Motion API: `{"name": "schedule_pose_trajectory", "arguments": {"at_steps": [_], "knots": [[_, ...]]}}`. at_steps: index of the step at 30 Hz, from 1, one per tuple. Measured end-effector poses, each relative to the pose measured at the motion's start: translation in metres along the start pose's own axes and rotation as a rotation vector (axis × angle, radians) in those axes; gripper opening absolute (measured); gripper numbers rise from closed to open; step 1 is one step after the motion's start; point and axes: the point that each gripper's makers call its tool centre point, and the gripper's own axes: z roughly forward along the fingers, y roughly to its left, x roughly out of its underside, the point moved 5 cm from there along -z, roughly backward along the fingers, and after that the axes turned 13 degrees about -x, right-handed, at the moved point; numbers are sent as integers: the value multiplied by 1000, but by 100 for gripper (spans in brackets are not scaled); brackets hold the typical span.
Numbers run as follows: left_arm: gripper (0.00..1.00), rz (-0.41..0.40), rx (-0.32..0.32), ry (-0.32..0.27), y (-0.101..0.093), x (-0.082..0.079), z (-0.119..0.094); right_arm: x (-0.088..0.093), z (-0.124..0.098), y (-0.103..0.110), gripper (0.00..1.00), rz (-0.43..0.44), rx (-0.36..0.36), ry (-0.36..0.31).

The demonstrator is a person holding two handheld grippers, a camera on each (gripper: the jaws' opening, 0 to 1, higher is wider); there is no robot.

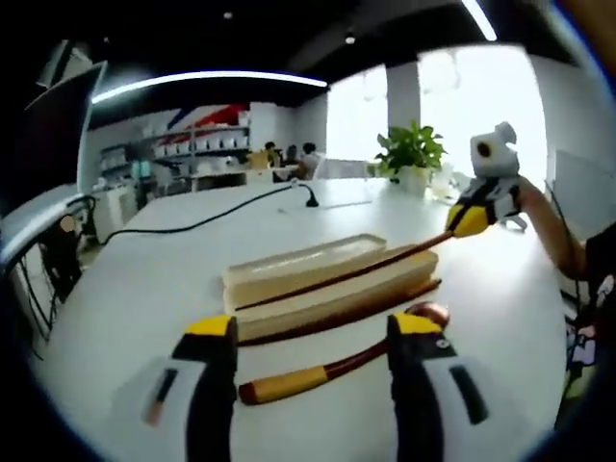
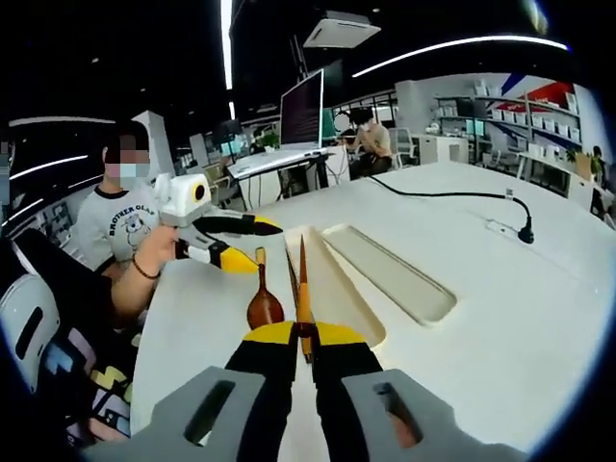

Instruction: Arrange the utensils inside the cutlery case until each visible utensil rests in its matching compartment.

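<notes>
Right gripper [image 2: 306,339] clenched on chopsticks [image 2: 301,289], held lengthwise over case base [image 2: 332,289]. Left gripper [image 1: 313,332] released, jaws wide apart, nothing between; hovering over wooden spoon [image 1: 332,373] lying on white table [image 1: 154,279] just beside case, yellow handle toward left. Lid [image 2: 390,272] upturned next to base. Black cable [image 2: 452,195] and potted plant [image 1: 412,154] further off, well apart. Plenty of bare tabletop around case.

The near ends of the chopsticks [image 2: 301,289] vanish between the right gripper's [image 2: 304,348] fingers [image 2: 274,342] — and the wooden spoon's [image 2: 264,306] handle tip is hidden behind the left gripper [image 2: 248,243] — far shelf items blur.
</notes>
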Motion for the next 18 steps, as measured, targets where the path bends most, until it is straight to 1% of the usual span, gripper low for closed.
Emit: {"name": "schedule_pose_trajectory", "arguments": {"at_steps": [2, 6, 9, 14, 17, 18], "knots": [[72, 1, -14, 6, 2, 1, 0, 0, 1, -2, 4, 6, -5, 5], [74, -17, -44, 12, 6, 4, 4, -1, 0, -10, 4, 16, -2, -1], [82, -50, -29, 12, 1, 5, 11, 1, 1, -12, 4, 19, -3, 11], [89, -92, 8, 22, -6, 8, 18, 6, 3, -14, 4, 3, -12, 44], [99, -112, 3, 20, -7, 7, 20, 8, 4, -18, 4, 5, -11, 50], [100, -111, -1, 18, -6, 7, 20, 8, 4, -19, 4, 9, -15, 48]]}}
